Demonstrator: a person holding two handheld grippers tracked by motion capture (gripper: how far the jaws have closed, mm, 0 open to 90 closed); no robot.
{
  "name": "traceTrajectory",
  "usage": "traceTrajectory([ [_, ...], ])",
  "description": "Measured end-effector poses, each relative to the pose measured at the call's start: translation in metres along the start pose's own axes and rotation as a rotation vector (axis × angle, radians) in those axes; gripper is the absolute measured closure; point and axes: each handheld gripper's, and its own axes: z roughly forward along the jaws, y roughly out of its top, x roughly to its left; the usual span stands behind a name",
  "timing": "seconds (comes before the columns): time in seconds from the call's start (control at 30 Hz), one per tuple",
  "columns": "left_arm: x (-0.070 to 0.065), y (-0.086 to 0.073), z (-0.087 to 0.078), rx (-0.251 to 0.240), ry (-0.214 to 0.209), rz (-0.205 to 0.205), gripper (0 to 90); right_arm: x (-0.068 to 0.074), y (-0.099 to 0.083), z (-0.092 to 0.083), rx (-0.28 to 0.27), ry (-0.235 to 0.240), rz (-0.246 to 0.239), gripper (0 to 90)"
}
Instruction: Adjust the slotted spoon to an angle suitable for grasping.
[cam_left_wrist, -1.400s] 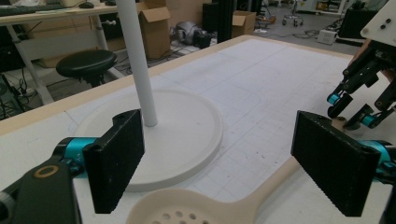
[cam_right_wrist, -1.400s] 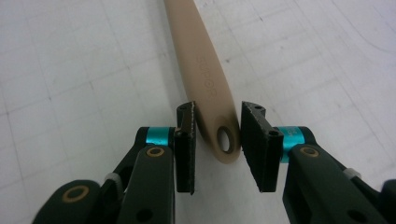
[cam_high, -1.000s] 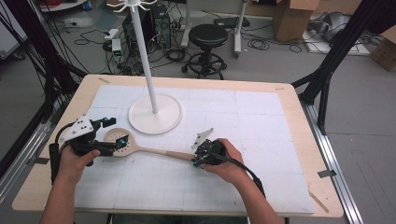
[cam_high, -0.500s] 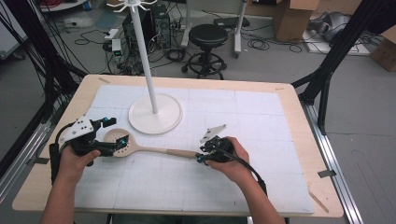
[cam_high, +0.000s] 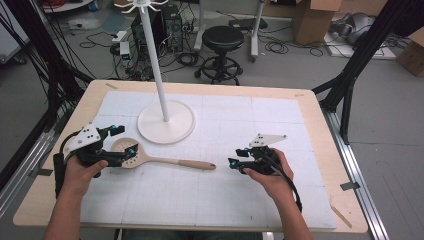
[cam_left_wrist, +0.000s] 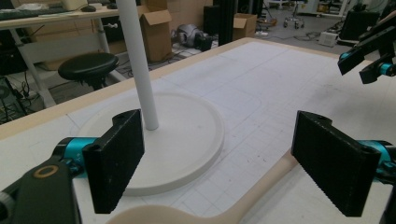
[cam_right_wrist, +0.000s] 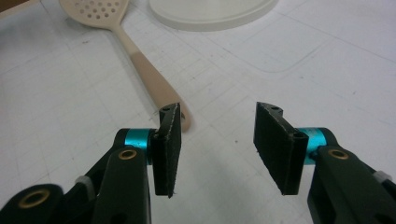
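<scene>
Spoon: a beige wooden slotted spoon (cam_high: 165, 161) lies flat on the white gridded surface (cam_high: 220, 200), perforated bowl to the left, handle pointing right.
Left tool: the left tool (cam_high: 117, 145) rests at the spoon's bowl, jaws spread wide on either side of it, released, pads not pressing.
Right tool: the right tool (cam_high: 236, 157) sits just beyond the handle's tip, apart from it; its jaws have just been opening, nothing between them.
Stand: a white pole stand on a round base (cam_high: 166, 122) is behind the spoon.
</scene>
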Motion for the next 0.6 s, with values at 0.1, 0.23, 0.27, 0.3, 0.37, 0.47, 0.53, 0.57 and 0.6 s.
traceTrajectory([
  [0.1,0.0,-0.001,0.003,0.011,-0.008,0.001,17.8,-0.002,0.0,-0.002,-0.011,-0.004,0.007,51.5],
  [0.23,-0.002,-0.002,0.006,0.024,-0.022,0.004,17.9,-0.005,0.001,-0.006,-0.036,-0.005,0.018,50.6],
  [0.27,-0.002,-0.002,0.006,0.026,-0.025,0.003,17.9,-0.006,0.002,-0.008,-0.043,-0.004,0.022,50.5],
  [0.3,-0.002,-0.003,0.006,0.027,-0.025,0.004,17.8,-0.007,0.002,-0.009,-0.048,-0.001,0.027,50.4],
  [0.37,-0.003,-0.003,0.007,0.035,-0.026,0.004,17.9,-0.007,0.004,-0.013,-0.072,-0.004,0.029,48.2],
  [0.47,-0.004,-0.003,0.008,0.036,-0.03,0.005,17.9,-0.009,0.004,-0.017,-0.097,-0.015,0.051,42.8],
  [0.53,-0.004,-0.004,0.008,0.038,-0.033,0.007,17.9,-0.01,0.004,-0.021,-0.119,-0.038,0.064,39.0],
  [0.57,-0.004,-0.004,0.008,0.039,-0.033,0.007,17.9,-0.01,0.004,-0.021,-0.119,-0.038,0.064,39.0],
  [0.6,-0.004,-0.004,0.008,0.039,-0.033,0.008,17.9,-0.011,0.005,-0.023,-0.128,-0.044,0.064,36.0],
])
